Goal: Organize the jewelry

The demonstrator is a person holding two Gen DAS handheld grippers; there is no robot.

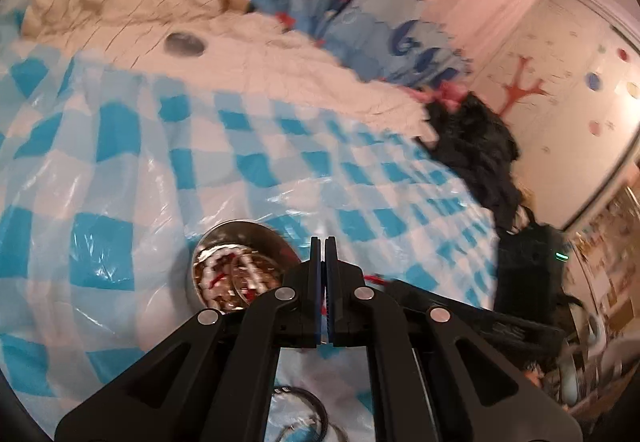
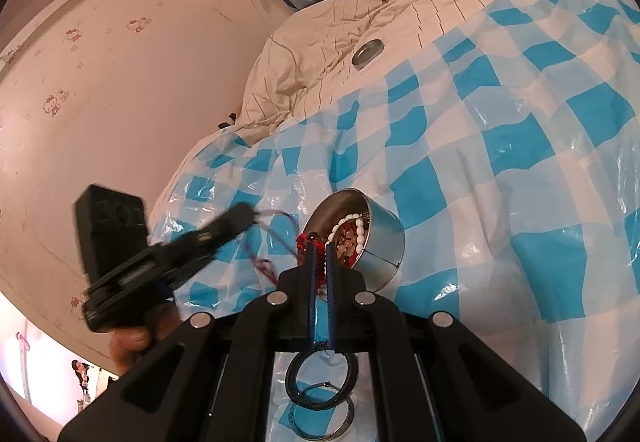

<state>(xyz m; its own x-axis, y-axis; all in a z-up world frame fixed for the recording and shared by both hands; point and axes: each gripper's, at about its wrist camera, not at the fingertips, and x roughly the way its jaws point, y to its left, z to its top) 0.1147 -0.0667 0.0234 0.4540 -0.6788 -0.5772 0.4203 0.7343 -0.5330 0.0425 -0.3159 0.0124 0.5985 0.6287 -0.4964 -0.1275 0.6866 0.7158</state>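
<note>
Right now the right gripper [image 2: 320, 248], fingers nearly closed, is pinching a limp red beaded strand [image 2: 318, 270] at the tilted metal tin [image 2: 376, 242], while the left gripper [image 2: 244, 216], at nine o'clock, is clamping a thin, snag-prone red cord [image 2: 276, 218], best held mid-loop.

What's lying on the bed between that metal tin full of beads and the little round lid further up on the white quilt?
Nothing: in the right wrist view, only bare blue-checked plastic sheet and then white quilt separate the tin from the lid.
</note>
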